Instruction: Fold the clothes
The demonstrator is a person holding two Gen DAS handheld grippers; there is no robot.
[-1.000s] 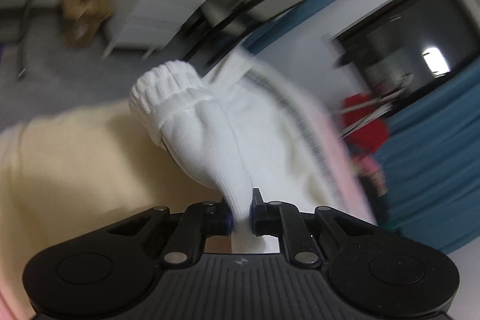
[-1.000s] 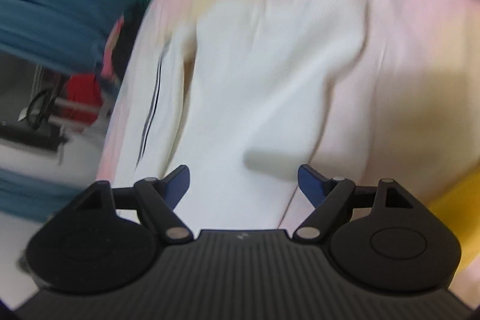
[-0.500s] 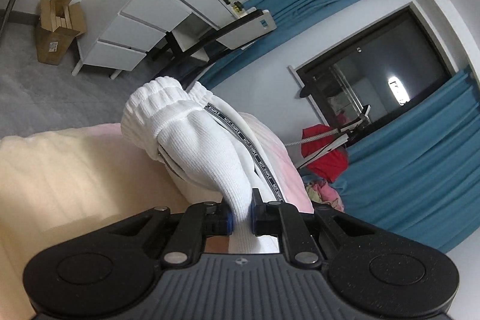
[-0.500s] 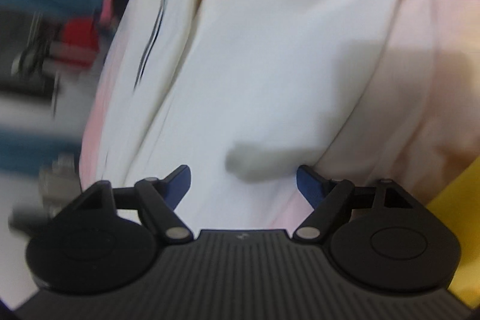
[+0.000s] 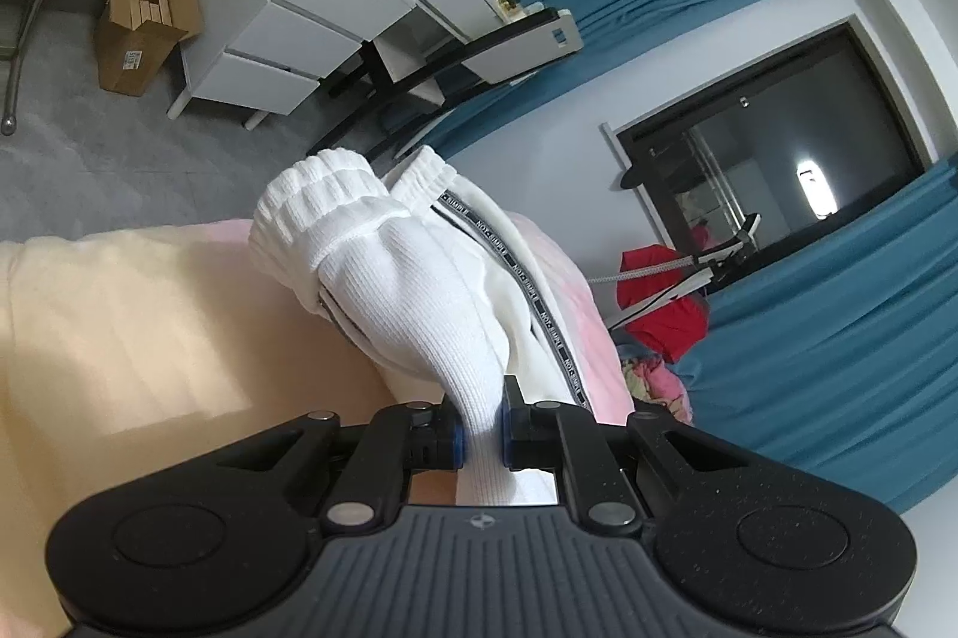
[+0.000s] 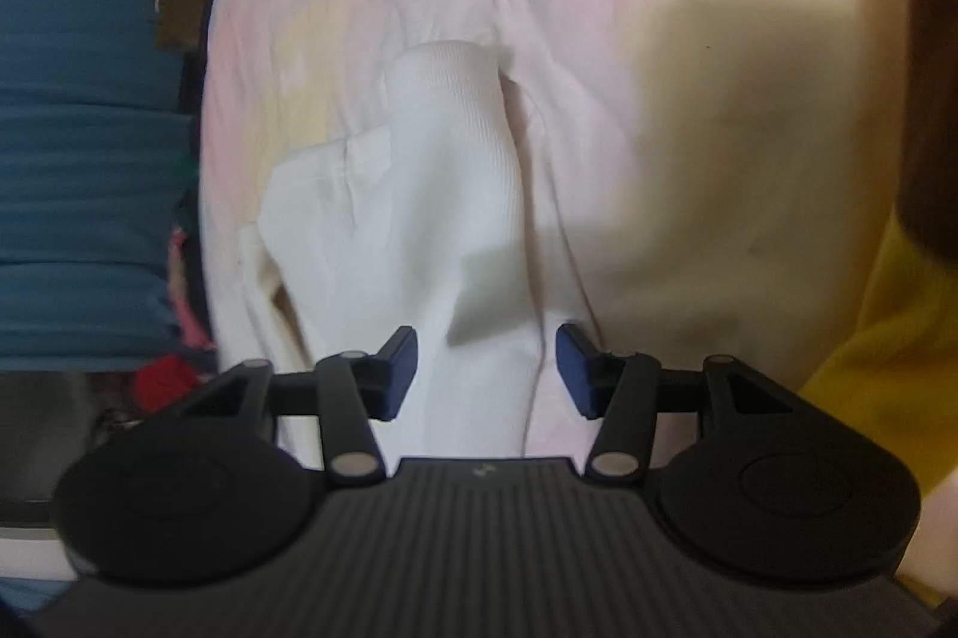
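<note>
White ribbed trousers (image 5: pixel 413 290) with elastic cuffs and a black lettered side stripe lie on a pale pink and cream bed sheet (image 5: pixel 120 314). My left gripper (image 5: pixel 481 431) is shut on a bunched fold of the white fabric and holds it up off the bed. In the right wrist view the same white garment (image 6: pixel 431 218) lies in a rumpled strip on the sheet (image 6: pixel 688 111). My right gripper (image 6: pixel 486 374) is open, its blue pads on either side of the fabric, just above it.
A white drawer unit (image 5: pixel 311 15) and a cardboard box (image 5: pixel 141 21) stand on the grey floor beyond the bed. Blue curtains (image 5: pixel 838 368), a dark window and a red cloth on a rack (image 5: pixel 664 302) are to the right. Yellow fabric (image 6: pixel 886 374) lies at the right edge.
My left gripper keeps its hold on the white fabric and has steadied. My right gripper has moved along the garment, so a folded white end now lies ahead between its open jaws.
</note>
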